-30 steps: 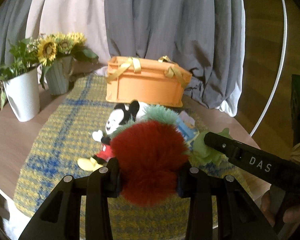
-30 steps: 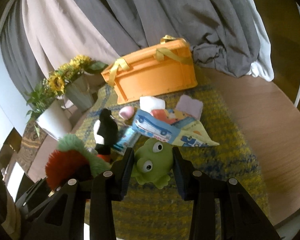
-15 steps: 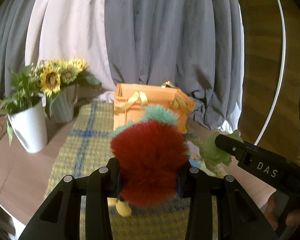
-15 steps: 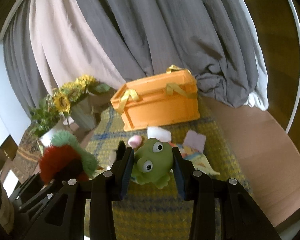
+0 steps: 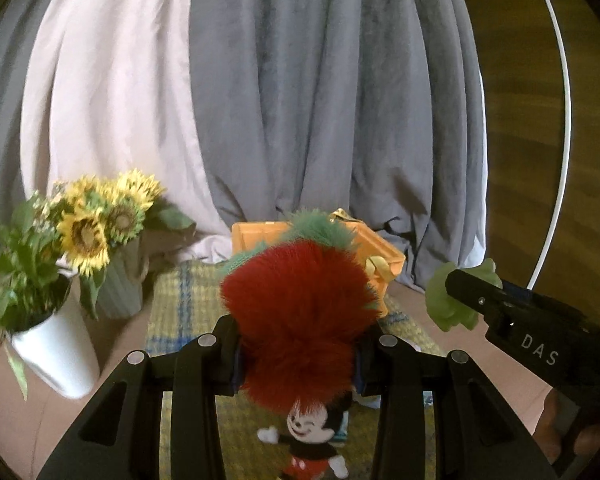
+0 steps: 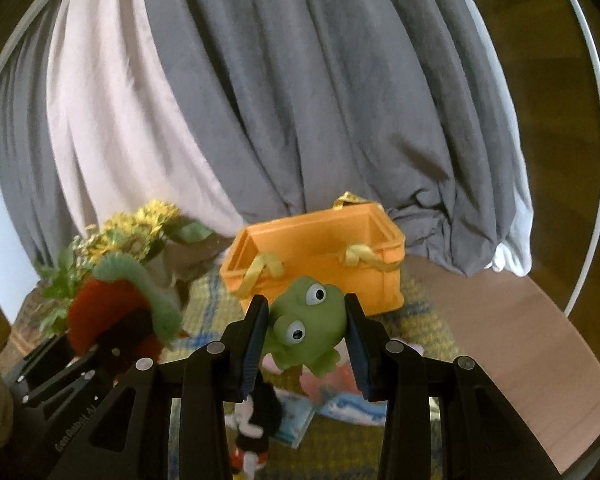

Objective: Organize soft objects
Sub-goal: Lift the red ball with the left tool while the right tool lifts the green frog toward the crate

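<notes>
Left tongs (image 5: 298, 354) pinch a fuzzy red plush (image 5: 296, 312) with green trim; right tongs (image 6: 306, 334) pinch a green frog toy (image 6: 306, 330), big-eyed, near the orange basket (image 6: 320, 264).

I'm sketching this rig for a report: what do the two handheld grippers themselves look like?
Both are matte black plastic. The left gripper and right gripper each have two angular fingers with cut-out slots, silver round screws and blue pads. The right one's side reads "DAS" in white; the left's carries faint embossed lettering. No cables or sleeves show.

We count three soft toys — a red fuzzy plush (image 5: 300, 312), a green frog (image 6: 306, 328), a mouse doll (image 5: 312, 444) — one orange basket (image 6: 320, 256) and two flower pots (image 5: 56, 348).
</notes>
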